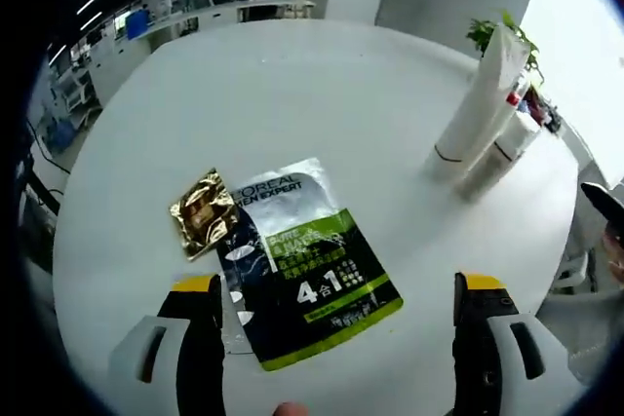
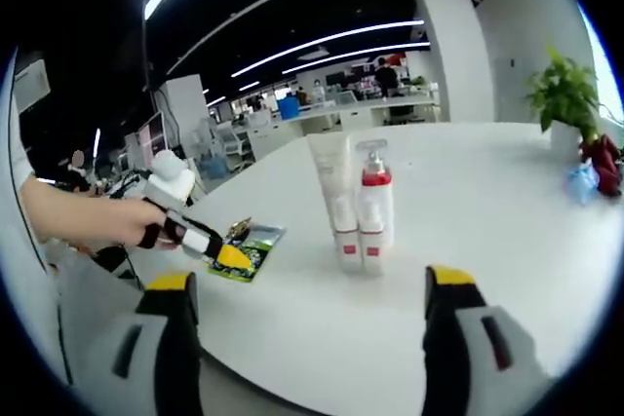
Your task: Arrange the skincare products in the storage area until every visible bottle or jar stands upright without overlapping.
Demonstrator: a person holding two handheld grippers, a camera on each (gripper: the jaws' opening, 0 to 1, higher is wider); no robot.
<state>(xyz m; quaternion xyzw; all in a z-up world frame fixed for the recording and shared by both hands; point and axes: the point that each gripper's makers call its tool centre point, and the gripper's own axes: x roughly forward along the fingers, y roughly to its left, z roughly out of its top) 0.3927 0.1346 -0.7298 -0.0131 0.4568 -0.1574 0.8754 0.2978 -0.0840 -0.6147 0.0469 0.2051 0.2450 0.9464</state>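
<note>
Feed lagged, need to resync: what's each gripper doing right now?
Left gripper: open, holding nothing, jaws either side of the sachet lying flat on the table.
Right gripper: open, holding nothing, short of the tube and pump bottle.

Your left gripper [image 1: 336, 314] hangs over the white table [image 1: 292, 94], jaws wide apart, nothing between them. Just beyond the jaws a dark sachet [image 1: 302, 265] with a green label lies flat, its near left edge close to the left jaw. A gold packet [image 1: 203, 211] touches its far left corner. Far right, a white tube [image 1: 478, 104] stands upright beside a red-capped bottle [image 1: 512, 138]. A plant [image 1: 492, 31] sits behind them.
</note>
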